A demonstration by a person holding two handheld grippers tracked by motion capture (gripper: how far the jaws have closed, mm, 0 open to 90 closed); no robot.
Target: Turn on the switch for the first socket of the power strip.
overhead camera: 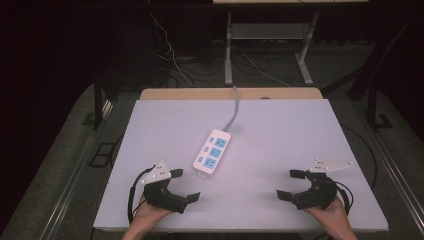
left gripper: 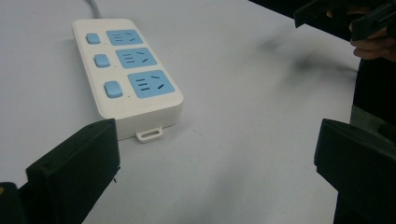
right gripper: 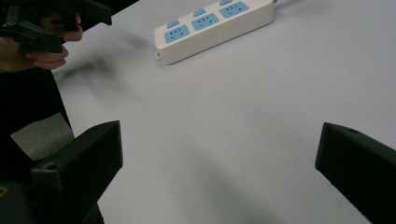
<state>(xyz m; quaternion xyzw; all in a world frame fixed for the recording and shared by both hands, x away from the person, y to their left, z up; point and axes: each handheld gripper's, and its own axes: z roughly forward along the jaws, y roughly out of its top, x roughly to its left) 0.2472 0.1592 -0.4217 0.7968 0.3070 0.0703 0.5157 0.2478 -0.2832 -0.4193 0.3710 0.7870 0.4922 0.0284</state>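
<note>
A white power strip (overhead camera: 212, 150) with three blue sockets and three blue switches lies near the middle of the table, its grey cord (overhead camera: 235, 107) running off the far edge. My left gripper (overhead camera: 186, 184) rests at the front left, jaws wide open and empty, the strip (left gripper: 126, 74) just beyond them. At the front right my right gripper (overhead camera: 290, 184) is also open with nothing in it; the strip (right gripper: 212, 25) lies farther off in its view, with the other hand and gripper (right gripper: 44, 23) at the upper left.
The table (overhead camera: 280, 130) has a pale lavender top with a wooden strip along its far edge. Beyond it stand metal table legs (overhead camera: 228, 45) and loose cables on a dark floor.
</note>
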